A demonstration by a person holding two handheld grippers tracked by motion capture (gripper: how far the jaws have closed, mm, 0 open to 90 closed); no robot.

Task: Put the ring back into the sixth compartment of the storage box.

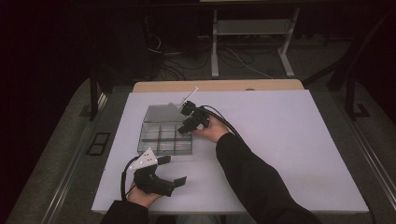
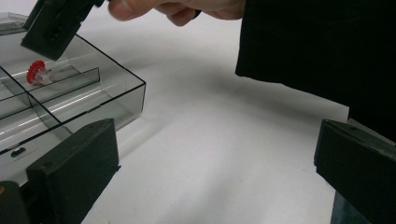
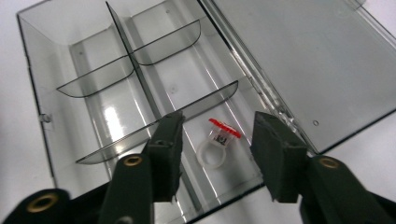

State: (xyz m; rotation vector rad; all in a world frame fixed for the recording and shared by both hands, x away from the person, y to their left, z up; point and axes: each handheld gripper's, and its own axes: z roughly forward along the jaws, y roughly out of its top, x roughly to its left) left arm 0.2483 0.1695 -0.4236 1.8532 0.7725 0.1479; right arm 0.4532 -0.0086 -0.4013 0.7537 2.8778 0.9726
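Clear plastic box (image 3: 140,93) lies open on the tabletop (image 1: 280,140) with a red-topped ring (image 3: 216,145) in one corner slot — right tongs (image 3: 217,140) hang wide over it, likely to grab it — left tongs (image 1: 169,170) wait wide, empty.

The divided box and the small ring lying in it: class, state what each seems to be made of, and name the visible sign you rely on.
Divided box: apparently clear, smoke-tinted hard plastic with a glossy finish; the table shows through its walls, and glare streaks its floor.

Ring: seemingly translucent whitish plastic, smooth, with a red top; the band looks milky rather than metallic. The exact material is uncertain.
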